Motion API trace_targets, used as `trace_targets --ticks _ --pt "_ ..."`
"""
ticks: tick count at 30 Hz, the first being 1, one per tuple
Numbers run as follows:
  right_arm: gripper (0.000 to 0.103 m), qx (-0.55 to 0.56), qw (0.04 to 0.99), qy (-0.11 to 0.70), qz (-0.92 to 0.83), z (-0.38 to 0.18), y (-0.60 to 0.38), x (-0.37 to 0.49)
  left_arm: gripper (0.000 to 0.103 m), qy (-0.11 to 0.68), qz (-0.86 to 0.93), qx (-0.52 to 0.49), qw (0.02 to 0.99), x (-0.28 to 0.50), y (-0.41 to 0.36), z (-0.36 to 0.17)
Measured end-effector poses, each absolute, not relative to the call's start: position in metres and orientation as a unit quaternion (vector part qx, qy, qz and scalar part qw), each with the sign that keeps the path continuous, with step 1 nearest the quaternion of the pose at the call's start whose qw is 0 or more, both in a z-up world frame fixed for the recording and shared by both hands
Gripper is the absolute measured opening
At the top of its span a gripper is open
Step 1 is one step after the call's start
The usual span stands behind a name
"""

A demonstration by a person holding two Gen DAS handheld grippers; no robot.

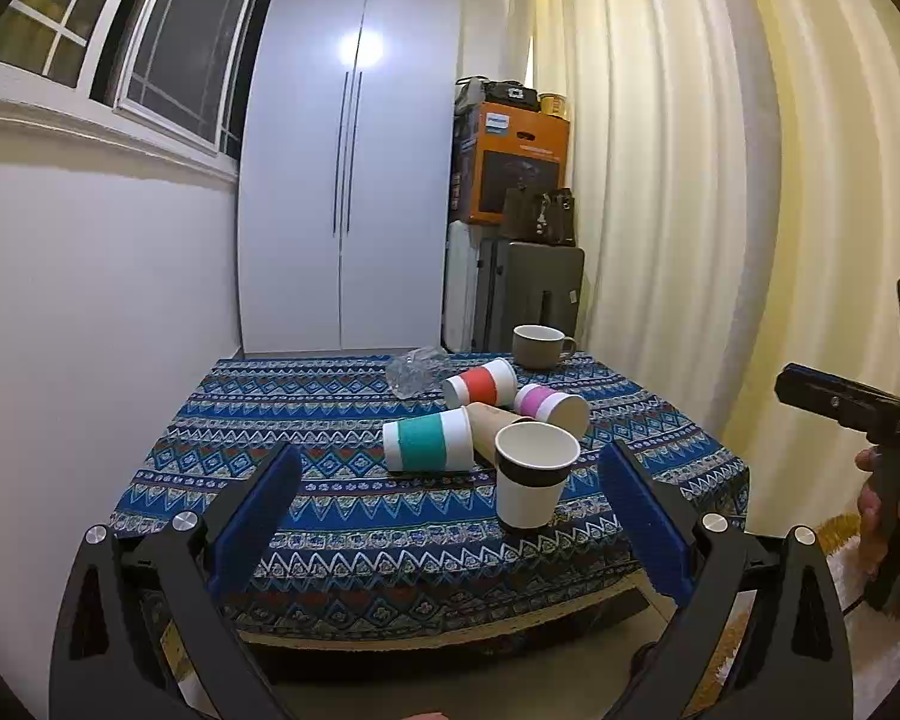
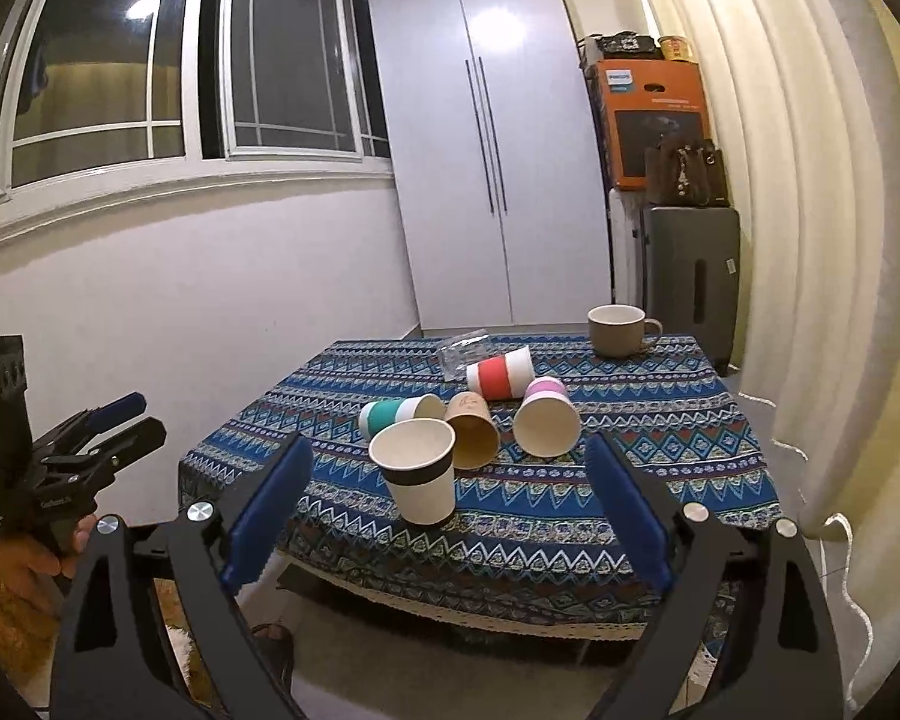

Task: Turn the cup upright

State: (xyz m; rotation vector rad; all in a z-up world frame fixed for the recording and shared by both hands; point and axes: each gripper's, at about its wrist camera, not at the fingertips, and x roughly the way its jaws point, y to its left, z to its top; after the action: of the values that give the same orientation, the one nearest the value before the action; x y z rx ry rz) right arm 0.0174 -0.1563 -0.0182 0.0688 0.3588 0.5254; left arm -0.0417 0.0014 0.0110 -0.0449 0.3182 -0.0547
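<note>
A white paper cup with a black band point(image 1: 534, 474) point(image 2: 417, 471) stands upright near the front of the patterned table. Behind it lie on their sides a teal-banded cup point(image 1: 429, 447) point(image 2: 399, 414), a brown cup point(image 1: 498, 423) point(image 2: 474, 429), a pink-banded cup point(image 1: 552, 408) point(image 2: 546, 417) and a red-banded cup point(image 1: 480, 390) point(image 2: 501, 372). My left gripper point(image 1: 450, 516) is open and empty, short of the table's front edge. My right gripper point(image 2: 450, 510) is open and empty, also in front of the table.
A grey mug point(image 1: 540, 347) point(image 2: 621, 330) stands upright at the table's point(image 1: 306, 420) back right. A clear crumpled plastic item point(image 1: 417, 369) point(image 2: 465, 354) lies at the back. A white wardrobe, a suitcase and boxes stand behind; curtains hang on the right.
</note>
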Motion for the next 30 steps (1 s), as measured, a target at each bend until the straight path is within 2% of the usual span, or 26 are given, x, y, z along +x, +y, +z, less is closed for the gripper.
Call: trace_targets --ticks 30 --pt "0.092 0.027 0.946 0.191 0.262 -0.0200 -0.1495 0.0219 0.097 0.169 -0.026 -0.019 0.985 -0.0411 0.0016 0.0095"
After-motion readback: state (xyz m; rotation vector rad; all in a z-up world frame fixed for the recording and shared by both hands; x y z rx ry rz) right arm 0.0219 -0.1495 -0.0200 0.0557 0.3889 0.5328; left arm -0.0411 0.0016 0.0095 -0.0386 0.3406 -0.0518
